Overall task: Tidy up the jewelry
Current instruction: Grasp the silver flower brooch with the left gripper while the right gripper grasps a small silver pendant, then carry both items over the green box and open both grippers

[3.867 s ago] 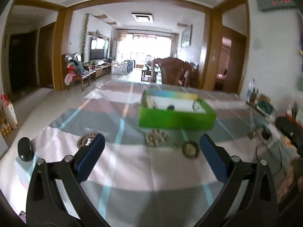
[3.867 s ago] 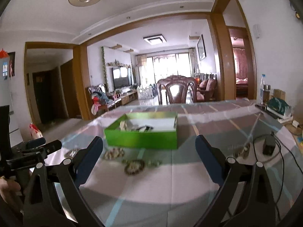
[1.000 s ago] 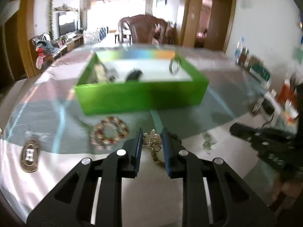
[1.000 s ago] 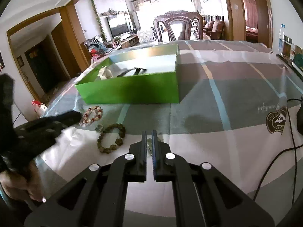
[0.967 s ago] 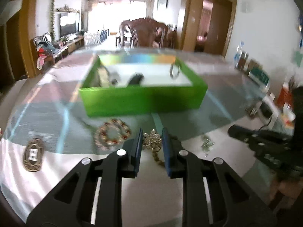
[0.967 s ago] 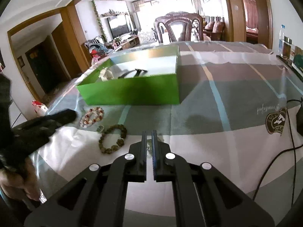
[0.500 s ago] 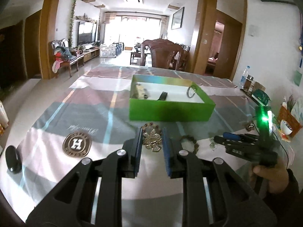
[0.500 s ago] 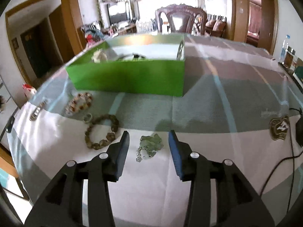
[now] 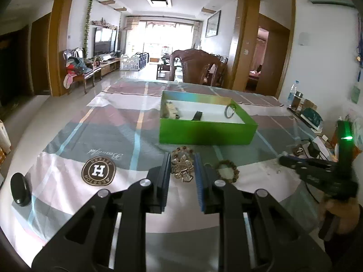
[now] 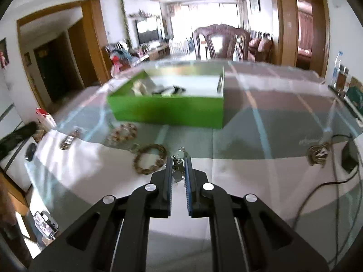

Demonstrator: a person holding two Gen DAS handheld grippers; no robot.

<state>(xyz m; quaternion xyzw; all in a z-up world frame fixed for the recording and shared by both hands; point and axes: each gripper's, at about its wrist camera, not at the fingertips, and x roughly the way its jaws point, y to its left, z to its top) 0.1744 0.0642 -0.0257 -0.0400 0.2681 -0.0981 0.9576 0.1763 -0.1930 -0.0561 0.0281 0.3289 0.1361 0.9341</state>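
Observation:
My left gripper [image 9: 182, 162] is shut on a gold flower brooch [image 9: 182, 167] and holds it above the tablecloth, short of the green box [image 9: 204, 132]. The box holds a ring [image 9: 229, 111] and a few other pieces. My right gripper [image 10: 178, 162] is shut on a small pearl-and-green trinket [image 10: 179, 158] near the cloth, in front of the green box [image 10: 168, 111]. A brown bead bracelet [image 10: 149, 158] lies just left of it and also shows in the left wrist view [image 9: 228, 171]. A red-and-pearl bracelet [image 10: 123, 132] lies nearer the box.
A black oval object [image 9: 20, 189] sits at the table's left edge. A black adapter and cable [image 10: 349, 156] lie at the right. Bottles and boxes [image 9: 301, 104] line the right wall. A wooden chair [image 9: 197, 68] stands behind the table.
My right gripper has closed from open onto the trinket. My left gripper still holds the brooch and has drawn back a little from the box.

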